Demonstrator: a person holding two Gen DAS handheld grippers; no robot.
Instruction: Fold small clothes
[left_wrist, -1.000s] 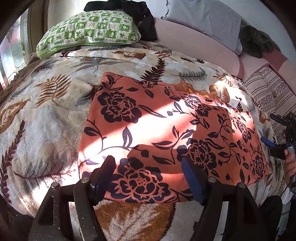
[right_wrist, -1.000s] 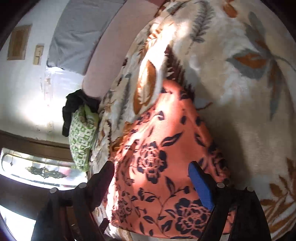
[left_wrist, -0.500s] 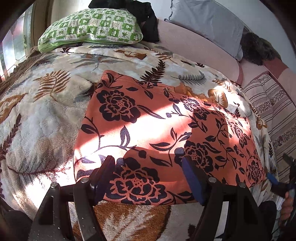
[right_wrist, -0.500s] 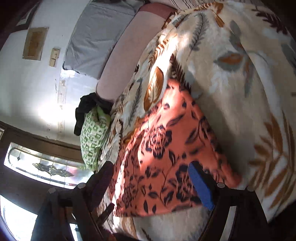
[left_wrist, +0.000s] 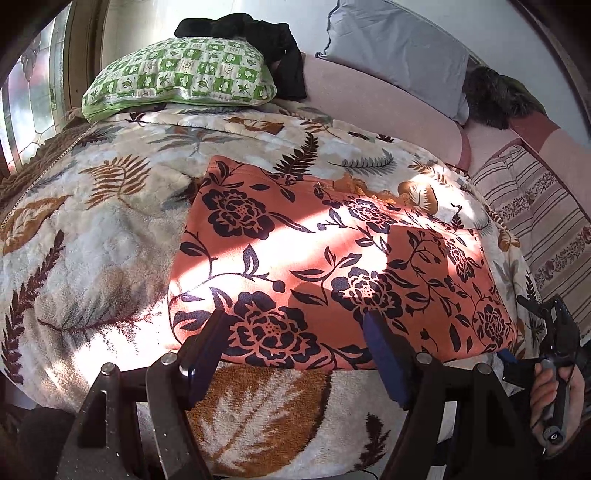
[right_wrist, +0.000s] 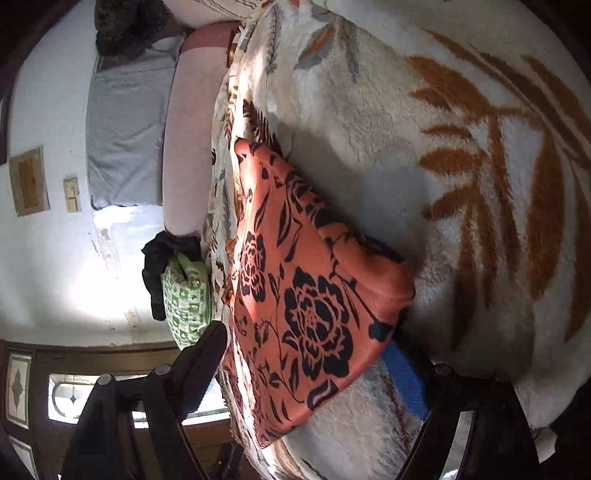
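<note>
The orange floral garment (left_wrist: 325, 273) is lying flat, centre frame, on the leaf-print blanket (left_wrist: 92, 258). The right gripper (right_wrist: 306, 365), having rolled and dropped, is nearing its corner; the left gripper (left_wrist: 295, 350) is hovering. Both jaws are standing spread, empty, poised for a fold.

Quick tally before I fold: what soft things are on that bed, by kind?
Orange garment with black flower print: 1
Green checked pillow: 1
Grey pillow: 1
Black cloth heap: 1
Cream leaf-print fleece blanket: 1
Total: 5
</note>
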